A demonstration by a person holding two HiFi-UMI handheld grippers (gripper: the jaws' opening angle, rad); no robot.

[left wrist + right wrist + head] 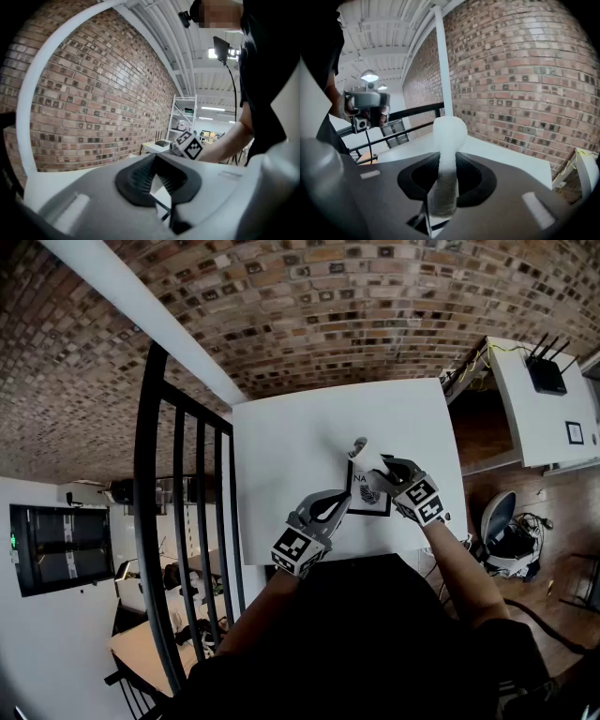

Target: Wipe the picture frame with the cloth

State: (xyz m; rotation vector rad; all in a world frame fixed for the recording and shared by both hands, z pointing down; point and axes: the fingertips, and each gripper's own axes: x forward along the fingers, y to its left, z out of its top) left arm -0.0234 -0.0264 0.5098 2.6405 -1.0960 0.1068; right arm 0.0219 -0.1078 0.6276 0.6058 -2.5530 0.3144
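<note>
A black picture frame (371,499) with a white print lies near the front edge of the white table (291,446). My left gripper (341,502) is shut on the frame's left side; in the left gripper view the frame's (162,196) black edge and white face sit between the ribbed pads of the left gripper (157,180). My right gripper (381,466) is over the frame's upper part, shut on a white cloth (363,458). In the right gripper view the fuzzy cloth (449,140) stands up out of the closed jaws of the right gripper (445,183). The right gripper's marker cube (190,146) shows beyond the left jaws.
A black railing (178,521) runs along the table's left side. A brick wall (356,306) lies behind the table. To the right stand a white desk (539,418) with a router (547,372) and, lower down, an office chair (506,532).
</note>
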